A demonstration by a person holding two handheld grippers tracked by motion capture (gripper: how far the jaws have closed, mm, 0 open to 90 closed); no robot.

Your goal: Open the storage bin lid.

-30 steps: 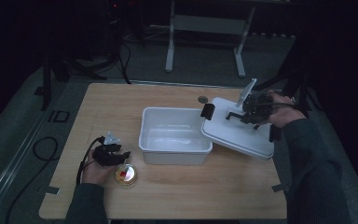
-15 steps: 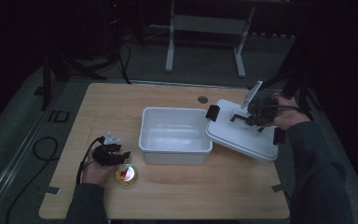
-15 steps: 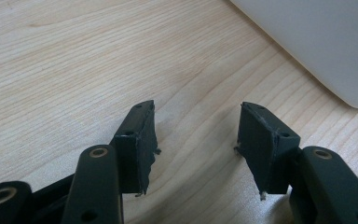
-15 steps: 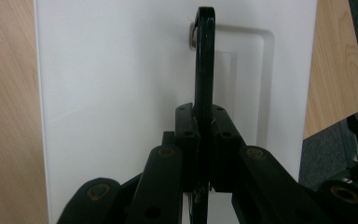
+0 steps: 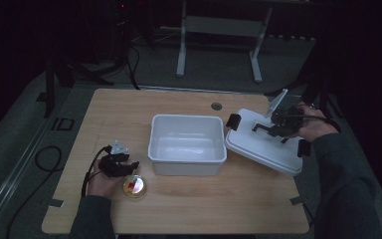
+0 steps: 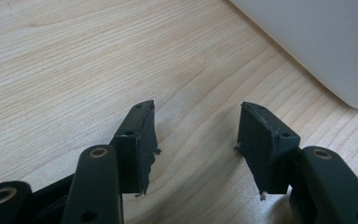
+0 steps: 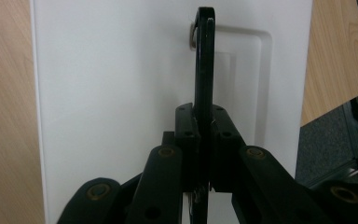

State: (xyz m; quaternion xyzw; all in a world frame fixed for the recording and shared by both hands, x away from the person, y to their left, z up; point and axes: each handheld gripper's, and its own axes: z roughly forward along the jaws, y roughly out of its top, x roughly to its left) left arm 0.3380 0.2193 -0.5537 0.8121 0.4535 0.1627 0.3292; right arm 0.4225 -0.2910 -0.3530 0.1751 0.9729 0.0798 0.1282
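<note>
A white bin [image 5: 186, 168] stands open and empty mid-table; its wall [image 6: 326, 42] shows at the upper right of the left gripper view. Its white lid [image 5: 258, 149] hangs tilted just right of the bin. My right gripper [image 5: 277, 125] is shut on the lid's black handle [image 5: 261, 127]. In the right gripper view the jaws [image 7: 203, 126] pinch the thin handle [image 7: 205, 56] over the lid [image 7: 112, 93]. My left gripper [image 5: 125, 165] rests at the table's front left, open, with only bare wood between its pads [image 6: 196, 135].
A small round dish [image 5: 135, 186] with something red in it lies beside the left hand. The wooden table [image 5: 129, 114] has a cable hole [image 5: 216, 106] at the back. A black clip [image 5: 233, 121] sits on the lid's near end. A metal stand [image 5: 219, 30] is on the floor behind.
The right gripper has carried the lid to the right, off the bin's right rim, and slightly lower. The left gripper has stayed still.
</note>
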